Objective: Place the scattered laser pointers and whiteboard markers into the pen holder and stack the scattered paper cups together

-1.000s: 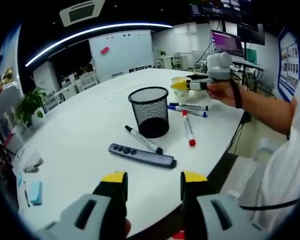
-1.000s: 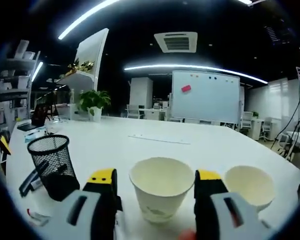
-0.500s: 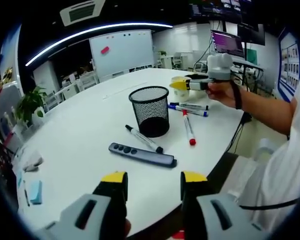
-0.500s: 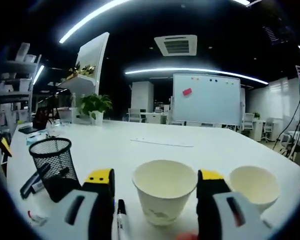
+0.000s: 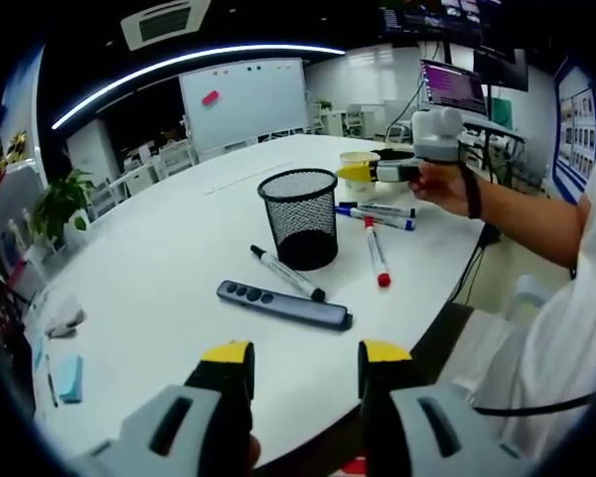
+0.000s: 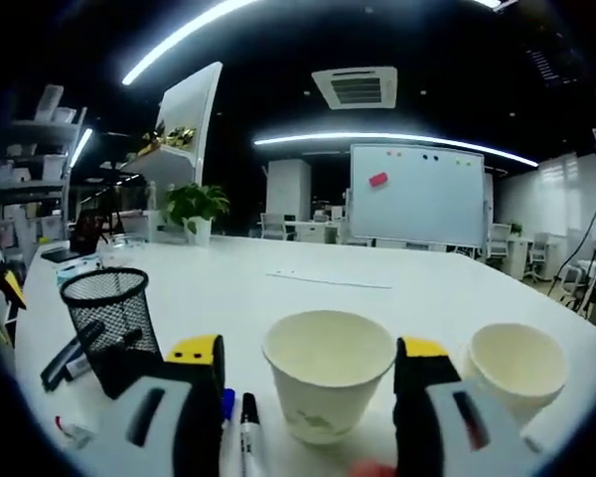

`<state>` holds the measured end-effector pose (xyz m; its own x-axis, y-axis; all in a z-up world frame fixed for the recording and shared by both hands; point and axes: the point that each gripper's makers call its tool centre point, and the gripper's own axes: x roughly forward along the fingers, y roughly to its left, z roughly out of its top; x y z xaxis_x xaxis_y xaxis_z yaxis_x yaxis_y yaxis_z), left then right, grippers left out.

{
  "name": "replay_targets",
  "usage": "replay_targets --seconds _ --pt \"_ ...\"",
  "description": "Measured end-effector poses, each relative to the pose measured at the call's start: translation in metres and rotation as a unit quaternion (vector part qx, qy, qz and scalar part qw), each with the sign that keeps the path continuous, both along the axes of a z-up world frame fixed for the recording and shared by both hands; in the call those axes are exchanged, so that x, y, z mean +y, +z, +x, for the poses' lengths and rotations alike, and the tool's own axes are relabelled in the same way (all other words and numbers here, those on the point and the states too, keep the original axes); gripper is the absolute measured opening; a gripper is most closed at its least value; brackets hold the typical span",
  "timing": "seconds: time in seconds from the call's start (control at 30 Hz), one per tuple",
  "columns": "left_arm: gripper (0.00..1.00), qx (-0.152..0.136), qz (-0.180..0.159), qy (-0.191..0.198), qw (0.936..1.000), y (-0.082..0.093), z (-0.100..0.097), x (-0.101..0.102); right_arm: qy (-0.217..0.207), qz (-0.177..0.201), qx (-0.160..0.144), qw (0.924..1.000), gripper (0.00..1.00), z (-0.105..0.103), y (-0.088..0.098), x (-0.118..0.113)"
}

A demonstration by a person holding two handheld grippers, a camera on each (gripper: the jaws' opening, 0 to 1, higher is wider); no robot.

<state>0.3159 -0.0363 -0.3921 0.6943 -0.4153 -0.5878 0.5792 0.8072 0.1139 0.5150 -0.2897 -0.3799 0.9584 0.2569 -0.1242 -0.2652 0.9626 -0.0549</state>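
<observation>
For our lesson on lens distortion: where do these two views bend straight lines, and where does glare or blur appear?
Left gripper view: table edge curves strongly, ceiling light strip arcs. Right gripper view: near paper cup looks soft, ceiling strip glares white.

Landmark: pen holder (image 5: 301,219), upright on the table (image 5: 159,288). In the left gripper view, a marker (image 5: 286,273) lies just before the holder, and a laser pointer (image 5: 283,304) lies before that marker, nearer the camera. Right of the holder lie a marker (image 5: 376,251) and, behind it, two more markers (image 5: 377,214) side by side. Behind and right of the holder stands a cup (image 5: 359,171). In the right gripper view the holder (image 6: 109,323) stands left; a cup (image 6: 327,373) stands well right of it, a second cup (image 6: 517,366) further right. Two markers (image 6: 246,437) lie between holder and first cup. The whiteboard (image 6: 417,195) stands far behind the table.
</observation>
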Motion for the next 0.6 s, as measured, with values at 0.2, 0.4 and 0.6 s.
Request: replay_targets --seconds 0.2,0.4,0.6 --pt "0.42 0.001 -0.001 0.002 1.0 -0.0008 -0.0001 0.0018 -0.005 -0.004 -0.002 1.0 0.61 0.0004 0.0006 -0.0027" --pt "0.42 0.0 -0.001 0.0 1.0 -0.0003 -0.0002 0.0011 -0.007 -0.006 0.003 1.0 0.59 0.0007 -0.0028 -0.0055" --pt "0.42 0.001 0.0 0.001 1.0 -0.0012 -0.0001 0.0013 -0.008 -0.011 0.005 0.9999 0.57 0.0012 -0.0044 -0.0082"
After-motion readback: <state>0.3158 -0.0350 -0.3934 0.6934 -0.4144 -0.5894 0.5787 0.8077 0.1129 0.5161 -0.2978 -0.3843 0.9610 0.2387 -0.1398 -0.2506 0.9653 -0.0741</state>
